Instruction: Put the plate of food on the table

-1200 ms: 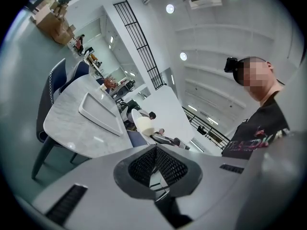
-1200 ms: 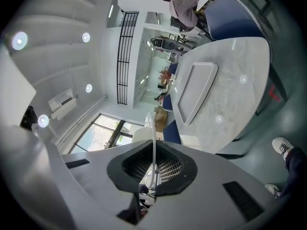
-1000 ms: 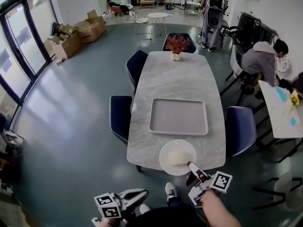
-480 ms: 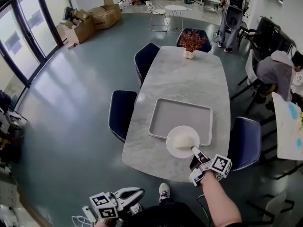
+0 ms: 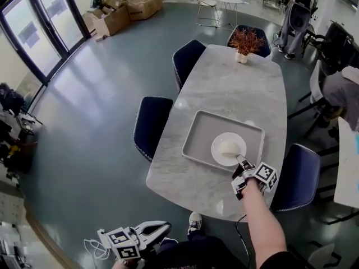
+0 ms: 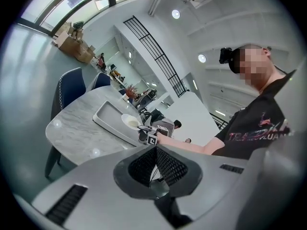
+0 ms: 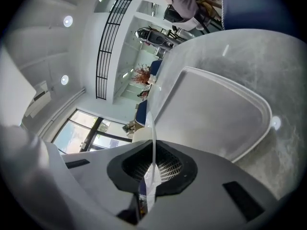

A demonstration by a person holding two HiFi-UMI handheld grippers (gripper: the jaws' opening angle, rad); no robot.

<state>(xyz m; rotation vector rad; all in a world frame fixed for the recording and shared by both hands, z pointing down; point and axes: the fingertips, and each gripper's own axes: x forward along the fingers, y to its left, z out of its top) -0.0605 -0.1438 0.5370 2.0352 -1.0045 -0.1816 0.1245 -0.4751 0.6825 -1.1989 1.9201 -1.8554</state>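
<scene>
Holding the plate of food (image 5: 219,153) by its rim in the clenched right tongs (image 5: 240,160) over the tray (image 5: 196,142) on the counter (image 5: 235,88), with the left tongs (image 5: 167,226) closed and empty; next, likely lowering it level and releasing.

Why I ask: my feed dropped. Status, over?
Right tongs shut on plate rim, plate over the tray. Left tongs shut, empty, held low. Nothing in the way.

Big open hall on my screen, glossy blue-grey floor (image 5: 95,111), tall dark-framed windows (image 5: 33,32) on the left, cardboard boxes (image 5: 126,7) piled near them, long marble table (image 5: 224,94), navy chairs (image 5: 148,122) along its edges, reddish dried plant (image 5: 247,40) at its far edge, small round white table (image 5: 231,1) beyond
</scene>
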